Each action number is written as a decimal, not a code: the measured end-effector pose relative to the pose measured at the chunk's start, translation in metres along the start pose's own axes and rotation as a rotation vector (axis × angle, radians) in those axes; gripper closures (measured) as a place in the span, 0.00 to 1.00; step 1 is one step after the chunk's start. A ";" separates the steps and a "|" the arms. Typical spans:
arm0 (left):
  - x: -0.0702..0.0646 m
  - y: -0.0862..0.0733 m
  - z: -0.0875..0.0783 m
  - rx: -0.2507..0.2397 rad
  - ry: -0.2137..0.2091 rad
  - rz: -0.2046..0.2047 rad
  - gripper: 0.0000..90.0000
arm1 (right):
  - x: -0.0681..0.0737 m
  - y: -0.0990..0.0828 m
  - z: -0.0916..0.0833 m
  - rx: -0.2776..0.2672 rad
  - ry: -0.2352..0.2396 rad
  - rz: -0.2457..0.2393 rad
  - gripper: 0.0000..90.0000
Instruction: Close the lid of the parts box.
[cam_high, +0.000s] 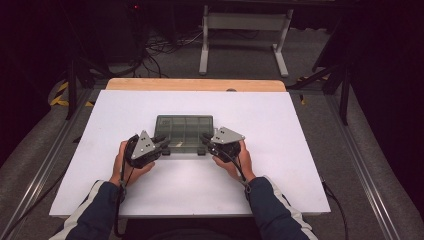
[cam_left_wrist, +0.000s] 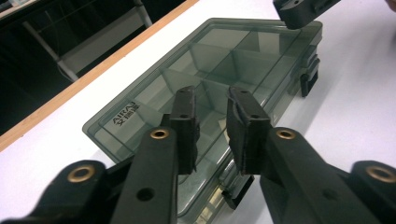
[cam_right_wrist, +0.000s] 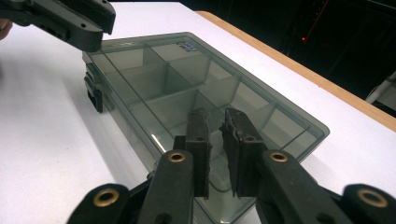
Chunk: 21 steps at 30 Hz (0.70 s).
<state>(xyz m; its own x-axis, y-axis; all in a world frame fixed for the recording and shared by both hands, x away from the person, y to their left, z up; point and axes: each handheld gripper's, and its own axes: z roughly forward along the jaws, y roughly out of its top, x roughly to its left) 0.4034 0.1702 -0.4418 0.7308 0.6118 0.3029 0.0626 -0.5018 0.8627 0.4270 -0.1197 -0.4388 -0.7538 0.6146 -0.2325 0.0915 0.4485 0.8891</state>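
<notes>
A smoky see-through compartment box lies shut on the white tabletop, with its black latches facing the person. My left gripper sits at the box's front left corner and my right gripper at its front right. In the left gripper view the jaws of the left gripper stand a narrow gap apart over the box lid, with nothing between the pads. The right gripper likewise hovers over the lid with a small gap and nothing held.
A wooden strip runs along the table's far edge. Behind it stand a white metal frame and floor cables. Black latches stick out from the box's front wall. The person's hands and dark sleeves rest on the near half of the table.
</notes>
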 end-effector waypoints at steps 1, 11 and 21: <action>0.000 0.000 0.000 -0.001 -0.002 -0.001 0.79 | 0.000 0.000 0.000 -0.002 -0.001 0.004 0.88; -0.001 0.000 0.000 -0.005 0.005 -0.005 0.65 | -0.001 -0.001 0.000 0.000 -0.011 0.007 0.79; -0.003 0.000 0.001 -0.004 -0.001 -0.005 0.58 | -0.001 0.000 0.000 -0.005 -0.011 0.009 0.70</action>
<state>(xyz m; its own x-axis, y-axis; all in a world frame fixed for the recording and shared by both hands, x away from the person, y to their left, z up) 0.4017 0.1682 -0.4428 0.7314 0.6134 0.2980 0.0634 -0.4962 0.8659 0.4274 -0.1201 -0.4387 -0.7456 0.6259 -0.2288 0.0948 0.4394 0.8933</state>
